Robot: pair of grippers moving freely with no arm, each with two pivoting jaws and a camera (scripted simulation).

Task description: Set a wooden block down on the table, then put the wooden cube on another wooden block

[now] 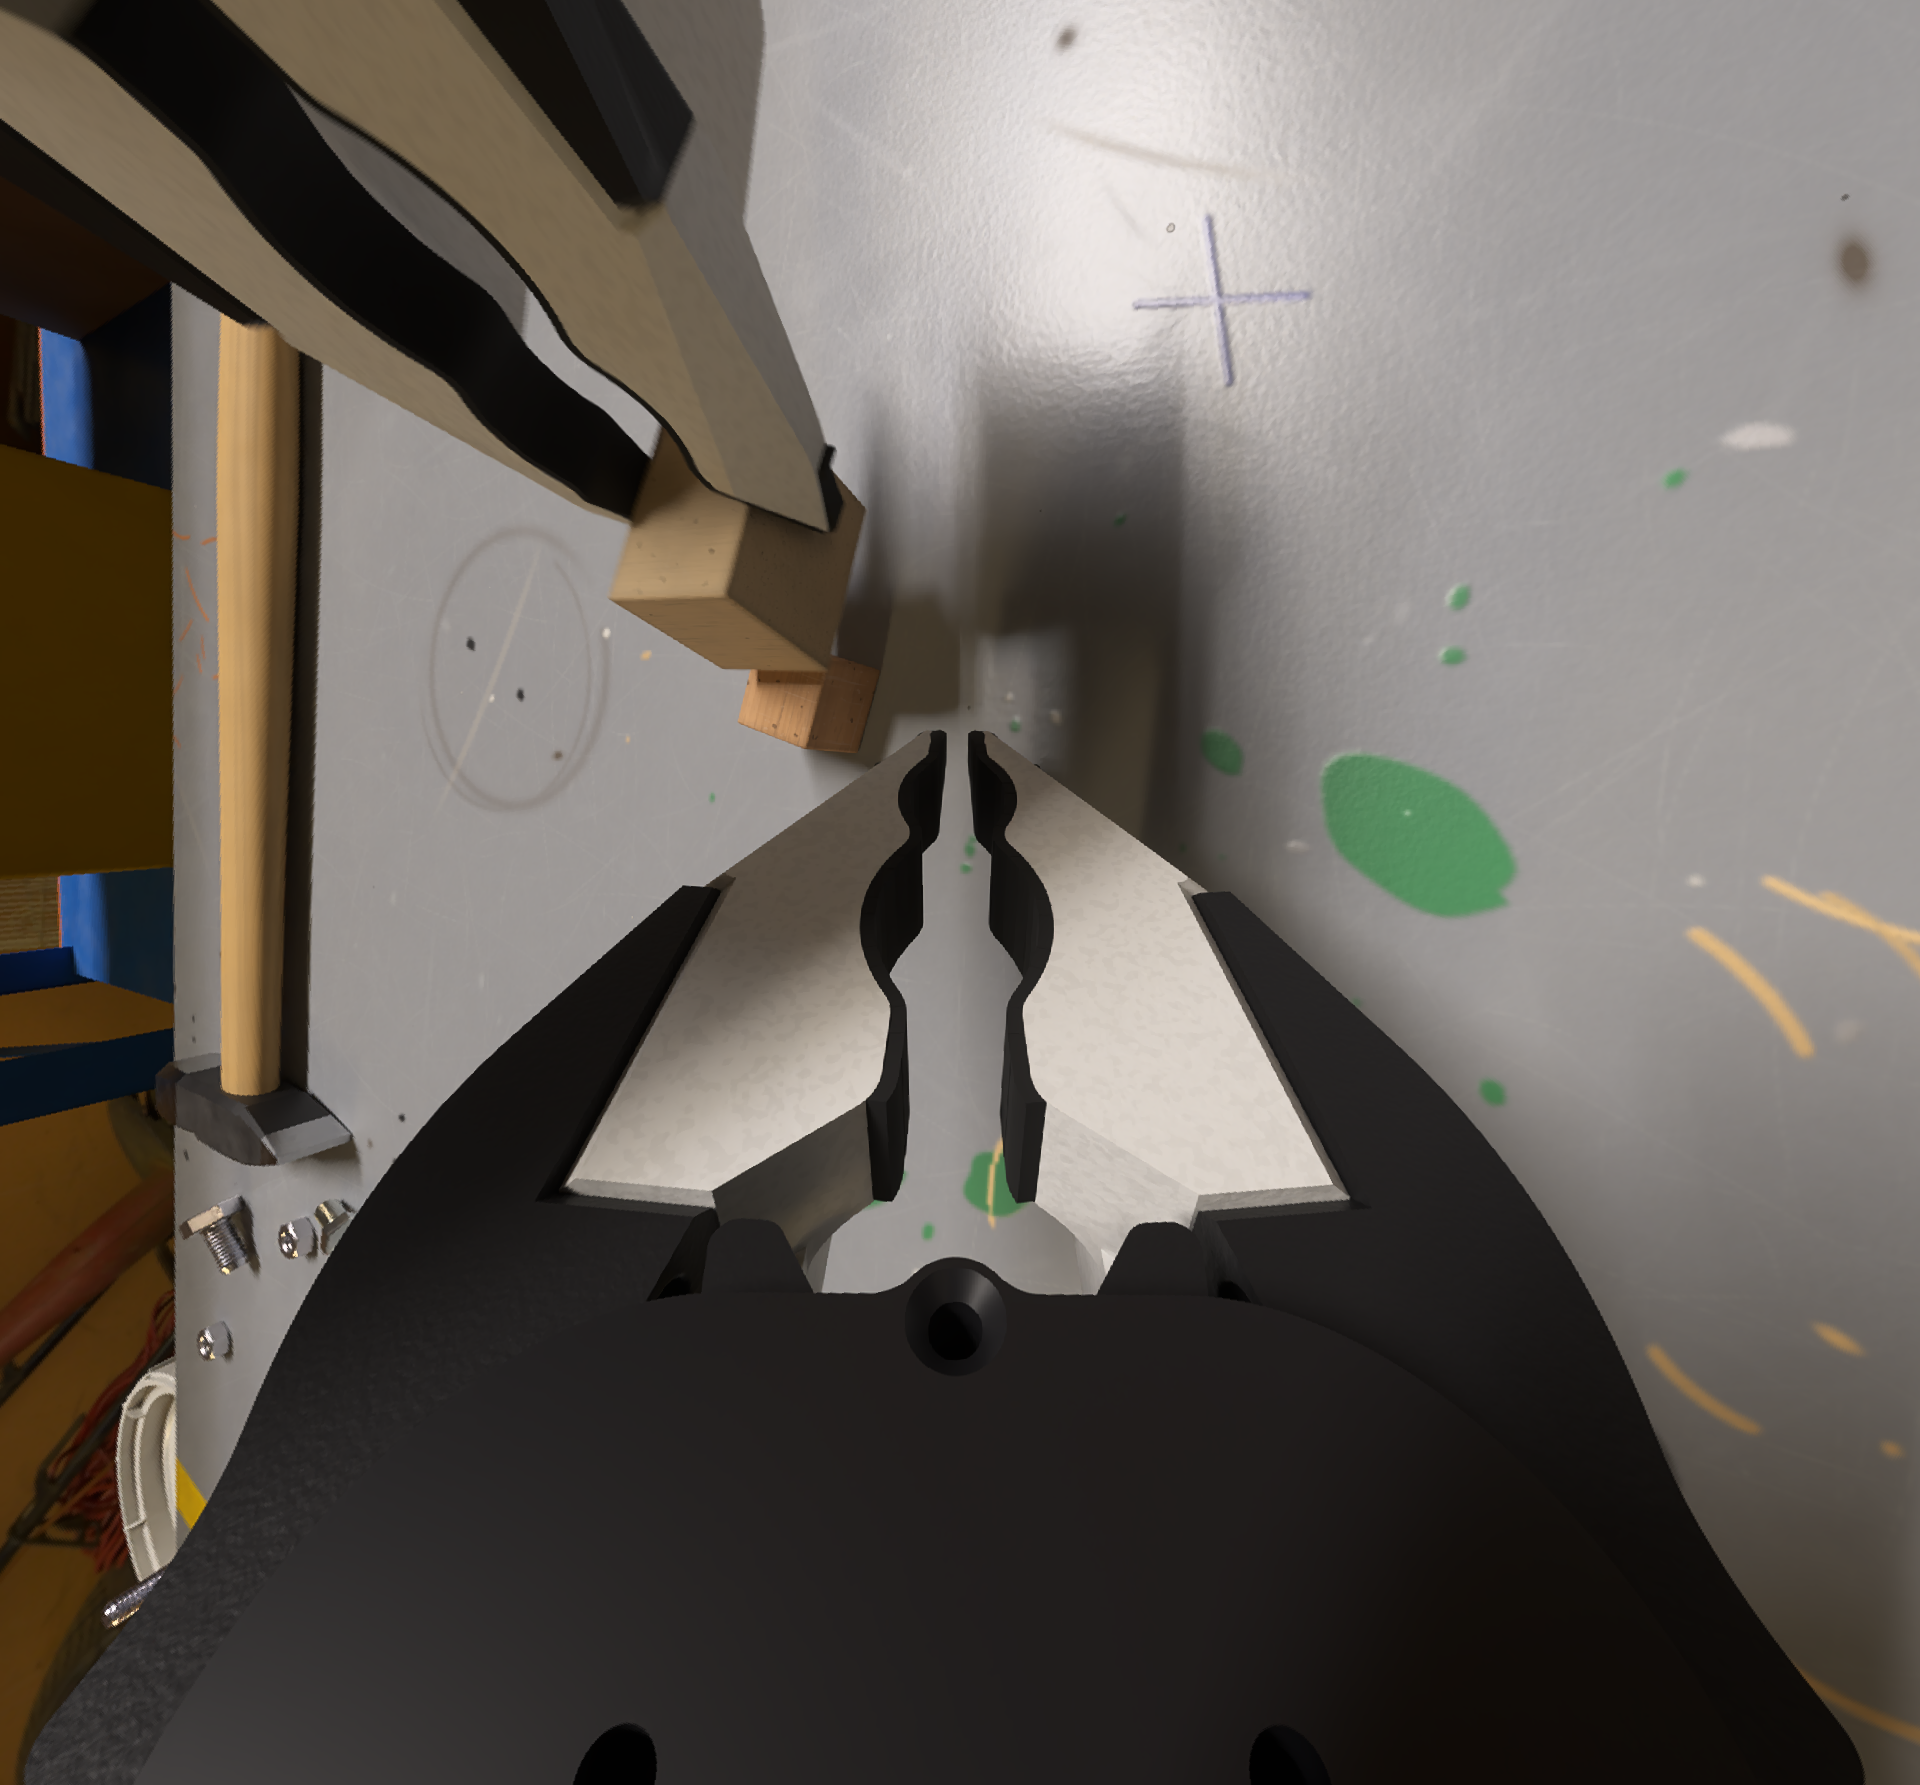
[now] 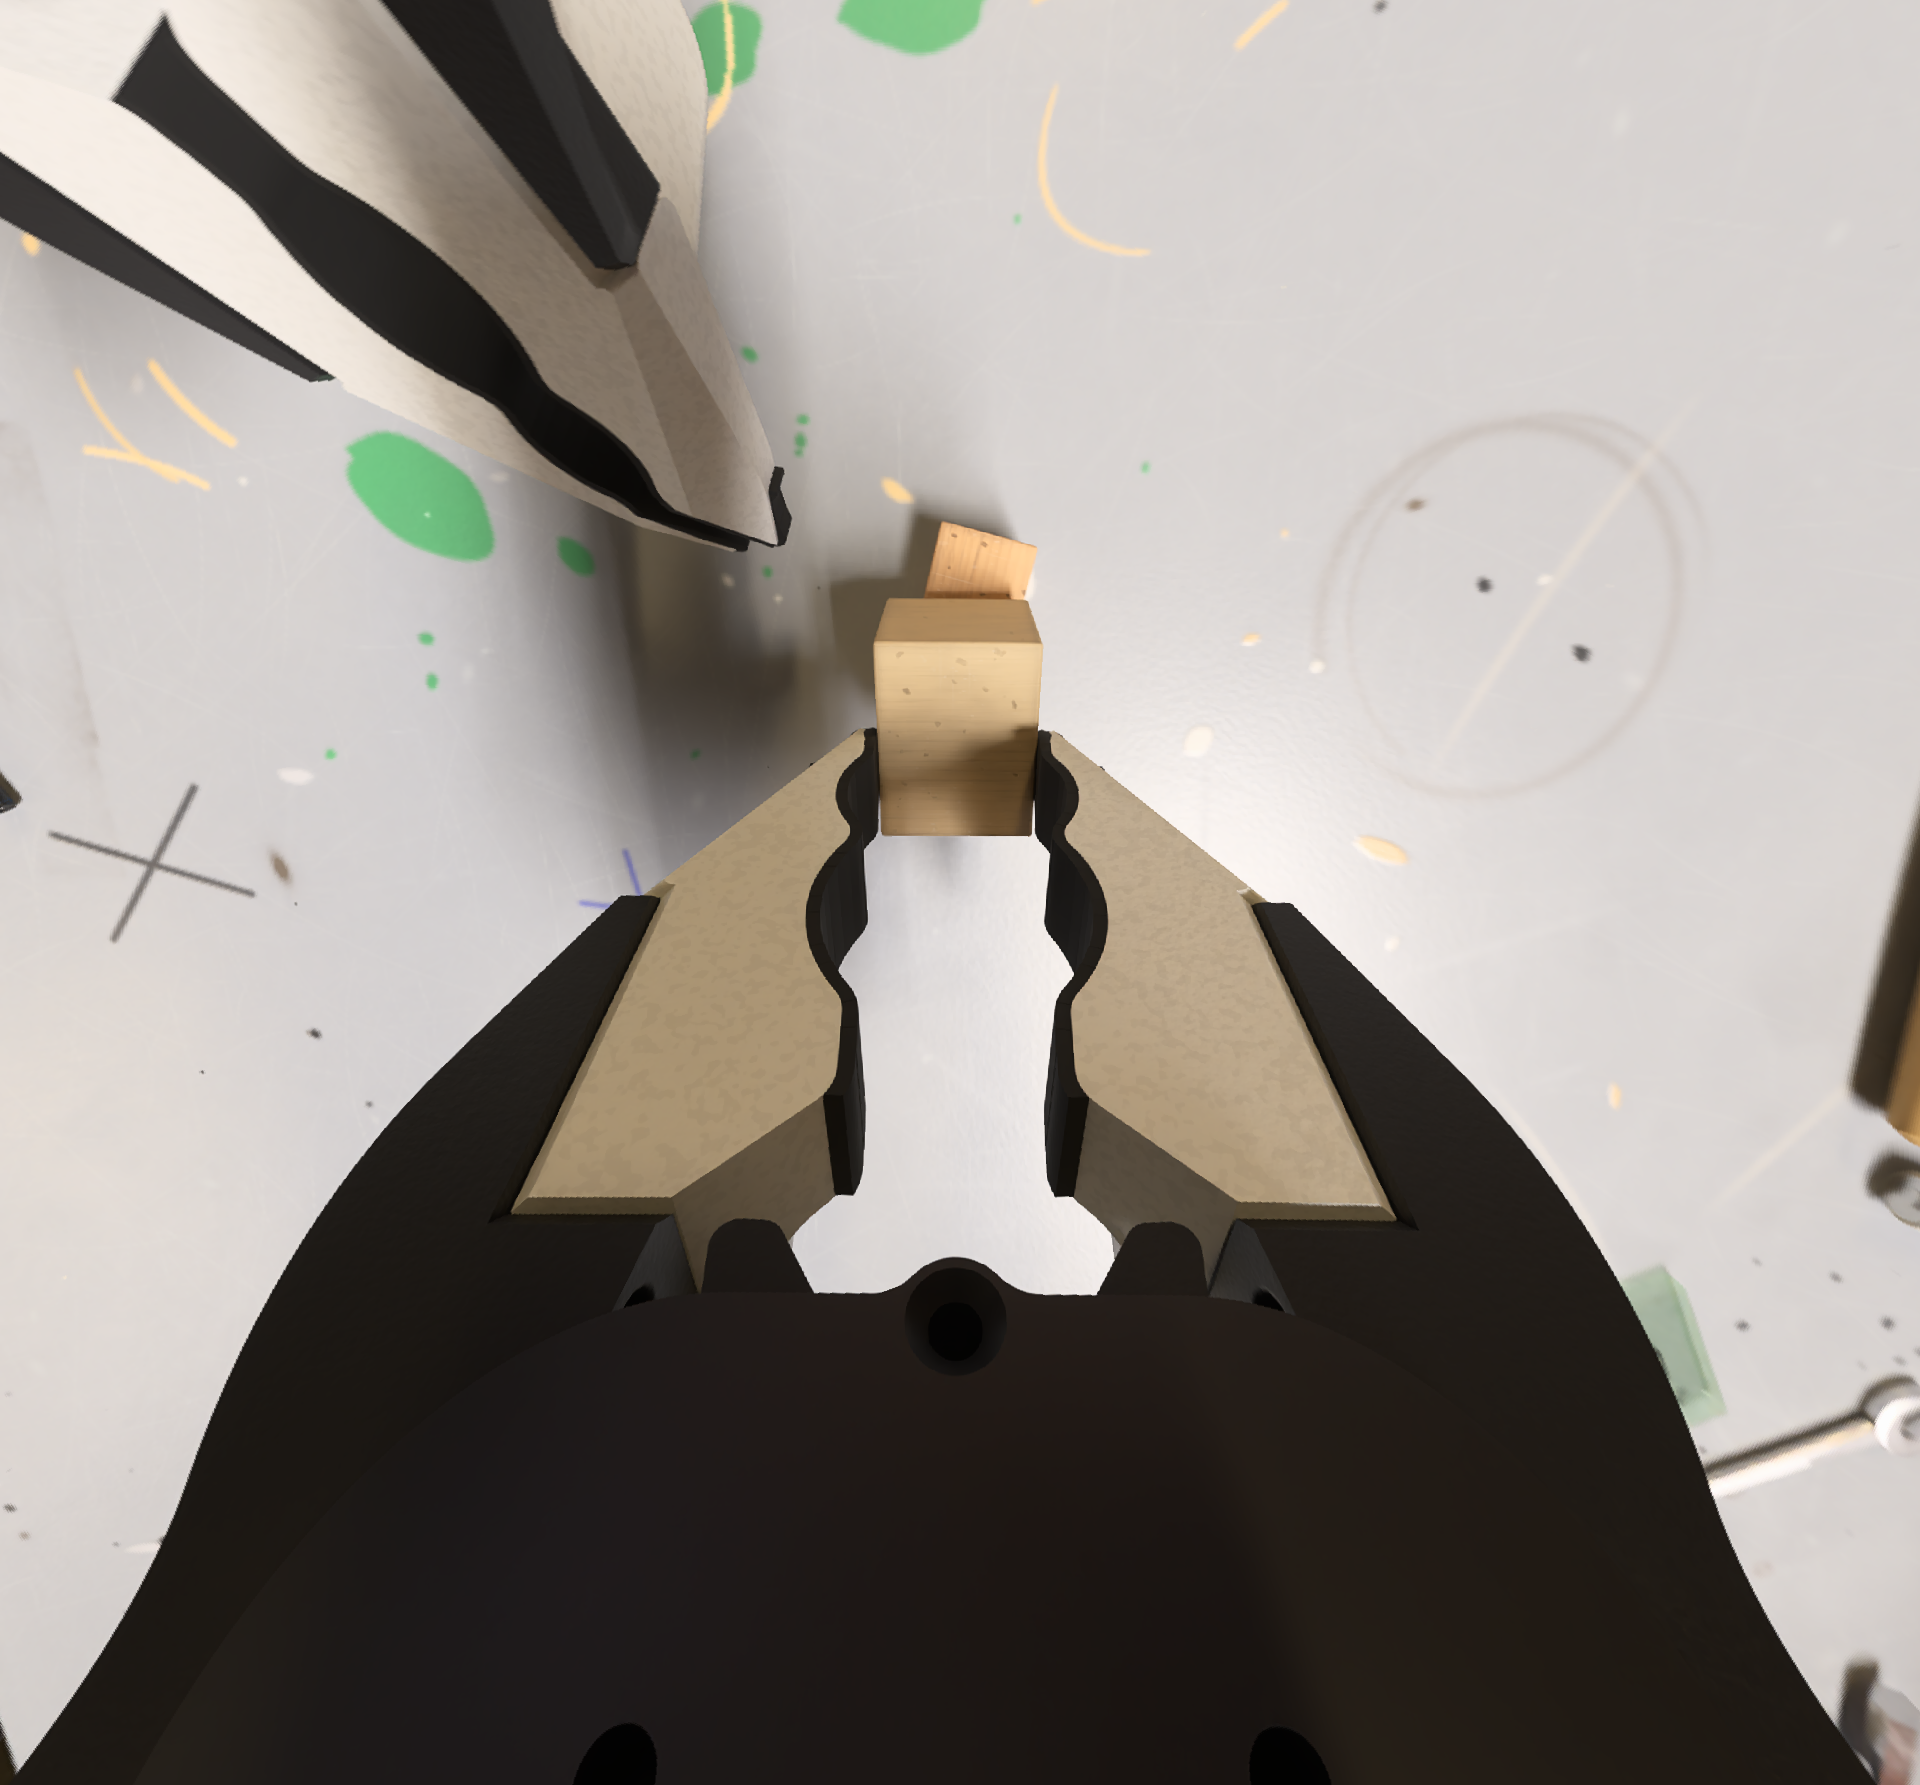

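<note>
The right tool (image 2: 954,743), black-bodied with tan fingers and black wavy pads, is clamped on a pale square wooden cube (image 2: 956,712), pinching its near half at the fingertips. Just past the cube, partly hidden behind it, sits a darker, orange-toned wooden block (image 2: 982,563) on the grey paint-flecked table (image 2: 1351,281); from the left wrist view the cube (image 1: 727,582) hangs right over this block (image 1: 821,707), though whether they touch I cannot tell. The left tool (image 1: 956,738), black with whitish fingers, has its jaws nearly together with only a thin slit between them and nothing inside, its tips just beside the block. Farther out, a hammer with a light wooden handle (image 1: 255,696) lies near the table's edge, with a large green paint blot (image 1: 1413,836) on the other side.
</note>
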